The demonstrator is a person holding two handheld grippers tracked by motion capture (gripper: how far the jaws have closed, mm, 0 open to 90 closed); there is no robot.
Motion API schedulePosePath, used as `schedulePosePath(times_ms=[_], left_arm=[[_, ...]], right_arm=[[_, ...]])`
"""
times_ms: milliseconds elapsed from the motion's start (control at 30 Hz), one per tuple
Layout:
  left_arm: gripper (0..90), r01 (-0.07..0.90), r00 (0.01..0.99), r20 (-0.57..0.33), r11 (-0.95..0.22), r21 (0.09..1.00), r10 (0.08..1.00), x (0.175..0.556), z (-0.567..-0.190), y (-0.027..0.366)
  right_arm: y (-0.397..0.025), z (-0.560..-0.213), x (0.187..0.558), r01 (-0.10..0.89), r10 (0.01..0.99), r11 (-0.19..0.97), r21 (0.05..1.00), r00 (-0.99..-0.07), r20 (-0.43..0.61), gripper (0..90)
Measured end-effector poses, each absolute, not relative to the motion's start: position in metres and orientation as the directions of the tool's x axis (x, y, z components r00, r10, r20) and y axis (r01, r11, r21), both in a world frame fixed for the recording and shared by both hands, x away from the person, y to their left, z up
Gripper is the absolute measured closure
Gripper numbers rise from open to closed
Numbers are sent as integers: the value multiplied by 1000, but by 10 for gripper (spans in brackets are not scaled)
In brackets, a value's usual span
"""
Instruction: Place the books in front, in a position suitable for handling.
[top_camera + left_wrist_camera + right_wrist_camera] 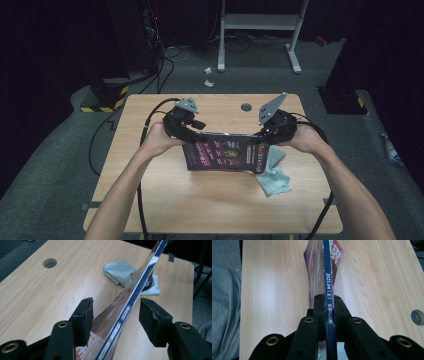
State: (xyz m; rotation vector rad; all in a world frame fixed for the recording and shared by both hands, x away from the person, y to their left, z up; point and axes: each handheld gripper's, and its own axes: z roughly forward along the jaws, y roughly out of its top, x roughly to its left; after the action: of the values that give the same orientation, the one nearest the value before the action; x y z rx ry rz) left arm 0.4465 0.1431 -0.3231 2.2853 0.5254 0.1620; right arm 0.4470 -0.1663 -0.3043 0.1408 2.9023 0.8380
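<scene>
The right gripper (328, 307) is clamped on the spine of a magazine (328, 277), its 2 black jaws pressed flat against either side so no gap shows between them; the spine carries the print "2025.04". In the high view this gripper (267, 134) sits at the magazine's (225, 154) right end, held in the person's right hand (305, 139).

The left gripper (116, 315) stands spread wide around the magazine's (135, 290) other end: the glossy spine runs between the 2 jaws, close to the left-hand pad and clear of the right-hand one, so it is not gripping. From above, the left gripper (187, 131) sits at the magazine's left end in the left hand (159, 140).

The magazine is lifted above the middle of the wooden table (210, 200), spine up, cover hanging down and facing the person. A pale blue cloth (274, 172) lies crumpled on the table under its right corner. A round hole (246, 106) is cut near the table's far edge.
</scene>
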Motion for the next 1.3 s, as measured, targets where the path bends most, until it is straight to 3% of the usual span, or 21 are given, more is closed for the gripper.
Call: schedulePosePath(times_ms=[567,1300], left_arm=[[367,404,853,-164,-428,808,495,442,-363,195],[324,503,810,-313,-315,805,495,447,-435,197]], right_arm=[[-176,-302,448,86,152,823,562,-986,-71,841],[-189,-301,443,101,155,783,613,-987,-35,841]])
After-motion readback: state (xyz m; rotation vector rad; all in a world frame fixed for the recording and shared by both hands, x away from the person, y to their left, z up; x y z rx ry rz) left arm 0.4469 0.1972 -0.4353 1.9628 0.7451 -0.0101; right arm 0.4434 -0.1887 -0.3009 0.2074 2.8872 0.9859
